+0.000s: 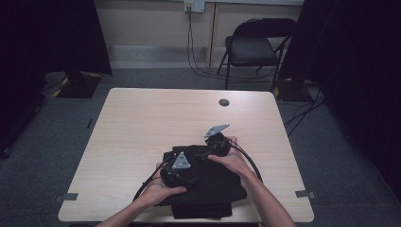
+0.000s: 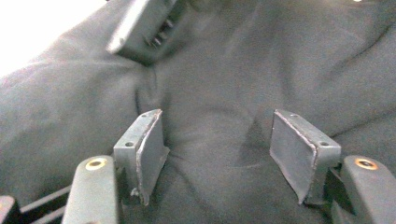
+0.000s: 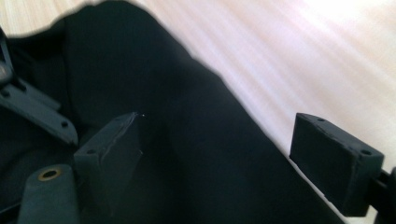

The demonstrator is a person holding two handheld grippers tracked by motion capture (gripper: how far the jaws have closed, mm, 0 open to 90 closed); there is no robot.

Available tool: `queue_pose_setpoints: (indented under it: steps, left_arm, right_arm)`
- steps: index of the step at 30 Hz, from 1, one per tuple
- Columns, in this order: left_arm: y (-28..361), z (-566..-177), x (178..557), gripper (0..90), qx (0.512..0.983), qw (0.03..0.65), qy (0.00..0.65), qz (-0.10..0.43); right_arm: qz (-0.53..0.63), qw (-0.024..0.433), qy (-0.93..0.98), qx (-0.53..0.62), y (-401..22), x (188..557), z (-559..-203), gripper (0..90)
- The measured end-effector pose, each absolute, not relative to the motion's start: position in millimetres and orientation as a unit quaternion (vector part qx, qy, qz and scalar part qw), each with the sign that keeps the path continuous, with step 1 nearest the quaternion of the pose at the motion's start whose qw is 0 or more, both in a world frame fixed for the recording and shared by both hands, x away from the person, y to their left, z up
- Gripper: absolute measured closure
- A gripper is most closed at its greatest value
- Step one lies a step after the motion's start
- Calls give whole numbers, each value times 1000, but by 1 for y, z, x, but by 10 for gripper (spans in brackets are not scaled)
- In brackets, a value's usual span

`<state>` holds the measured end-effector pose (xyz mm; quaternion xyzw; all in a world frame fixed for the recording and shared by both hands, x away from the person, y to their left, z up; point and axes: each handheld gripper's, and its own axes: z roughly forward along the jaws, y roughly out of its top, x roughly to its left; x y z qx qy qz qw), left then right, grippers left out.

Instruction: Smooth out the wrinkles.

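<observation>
Garment: folded black cloth [image 1: 208, 189] lies under your jaws — right edge nearest your right gripper [image 3: 224, 158].
Fingers: both wide, your left gripper [image 2: 217, 154] too — holding nothing.

Matt black cloth [image 1: 208, 187] – smooth wood table [image 1: 142, 123]

Nothing to read here. No lettering, label, brand mark or number can be made out anywhere, in any of the three views.
</observation>
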<state>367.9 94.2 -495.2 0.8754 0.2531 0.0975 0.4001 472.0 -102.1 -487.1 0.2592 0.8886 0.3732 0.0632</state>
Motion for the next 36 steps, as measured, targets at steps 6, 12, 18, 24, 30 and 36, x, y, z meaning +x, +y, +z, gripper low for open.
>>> queue_pose_setpoints:
  steps: [6,12,18,24,30,36]
  left_arm:
    - [96,-494,367,349,877,396,254,95]
    - [104,-482,358,347,876,397,267,69]
    - [104,-489,353,355,877,388,274,73]
    - [99,-489,351,381,887,372,257,98]
    - [100,-490,350,396,885,375,254,106]
    - [101,-492,357,417,886,380,241,113]
  right_arm:
    - [360,63,896,253,-95,479,-495,118]
    - [375,67,890,249,-97,475,-498,202]
    - [383,59,888,246,-100,469,-497,305]
    - [390,44,887,242,-102,467,-496,437]
    - [401,28,882,245,-102,461,-496,643]
    - [403,43,876,260,-103,459,-489,744]
